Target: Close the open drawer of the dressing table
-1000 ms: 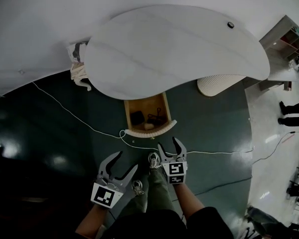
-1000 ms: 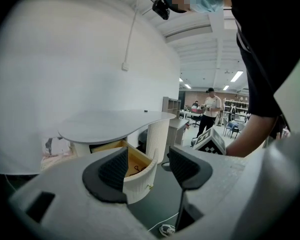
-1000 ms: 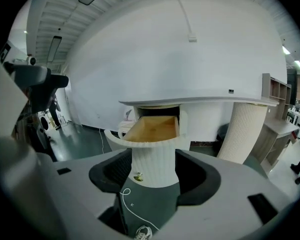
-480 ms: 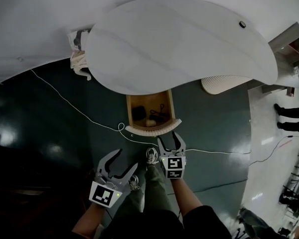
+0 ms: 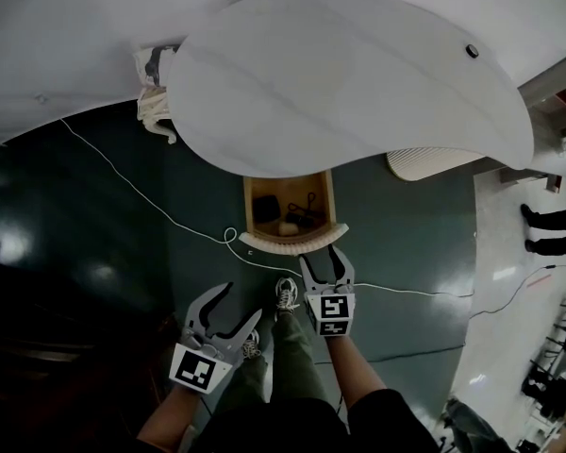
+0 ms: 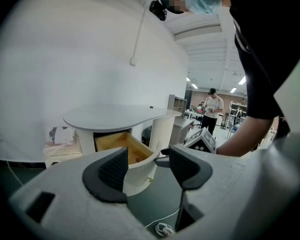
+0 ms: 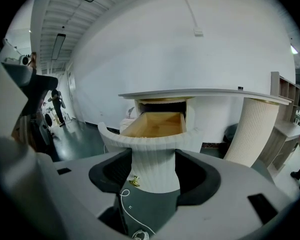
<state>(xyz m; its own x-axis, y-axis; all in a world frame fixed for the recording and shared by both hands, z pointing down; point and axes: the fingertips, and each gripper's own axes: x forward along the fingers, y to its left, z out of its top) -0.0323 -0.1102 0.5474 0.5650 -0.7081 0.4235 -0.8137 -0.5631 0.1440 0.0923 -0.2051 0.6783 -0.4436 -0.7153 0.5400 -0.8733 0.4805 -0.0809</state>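
Observation:
The dressing table has a white curved top (image 5: pixel 349 74), also in the right gripper view (image 7: pixel 200 93). Its drawer (image 5: pixel 290 206) stands pulled out, wooden inside, with small dark items and a pale one in it. The drawer's ribbed white curved front (image 5: pixel 292 242) faces me. My right gripper (image 5: pixel 326 258) is open, its tips just short of that front. In the right gripper view the ribbed front (image 7: pixel 152 154) fills the gap between the open jaws (image 7: pixel 152 176), with a gold knob (image 7: pixel 134 181) low on it. My left gripper (image 5: pixel 230 300) is open and empty, lower left, farther from the drawer (image 6: pixel 122 144).
A white cable (image 5: pixel 141 196) runs across the dark floor and loops near the drawer front. A ribbed white pedestal (image 5: pixel 434 163) stands right of the drawer. Cloth bundles (image 5: pixel 153 102) lie at the table's left end. A person (image 5: pixel 552 217) stands far right. My shoe (image 5: pixel 288 295) is between the grippers.
I have come closer to the table. The right gripper has moved forward towards the drawer front. The drawer stands as far out as before. Both grippers remain open.

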